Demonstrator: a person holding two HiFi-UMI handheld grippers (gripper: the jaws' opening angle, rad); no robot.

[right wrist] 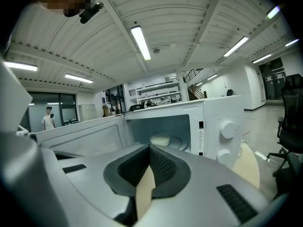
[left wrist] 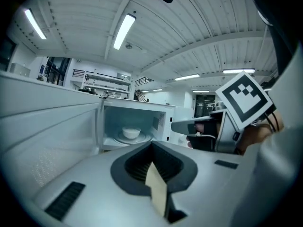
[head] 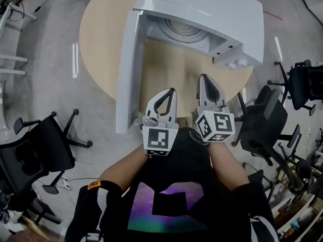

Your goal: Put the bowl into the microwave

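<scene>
The white microwave [head: 202,9] stands on the round wooden table [head: 101,39] with its door [head: 128,69] swung wide open to the left. A small white bowl [left wrist: 131,133] [right wrist: 160,140] sits on the glass turntable [head: 184,32] inside the cavity. Both grippers are held side by side at the table's near edge, in front of the opening and well short of it. My left gripper [head: 170,91] [left wrist: 152,145] is shut with nothing in it. The right gripper [head: 203,77] [right wrist: 150,148] is likewise shut and empty, and it shows at the right of the left gripper view.
Black office chairs stand around the table: one at the left [head: 45,145], one close at the right [head: 265,125], another further right [head: 303,84]. The microwave's two knobs [right wrist: 227,129] face me on its right side. The open door bounds the left of the approach.
</scene>
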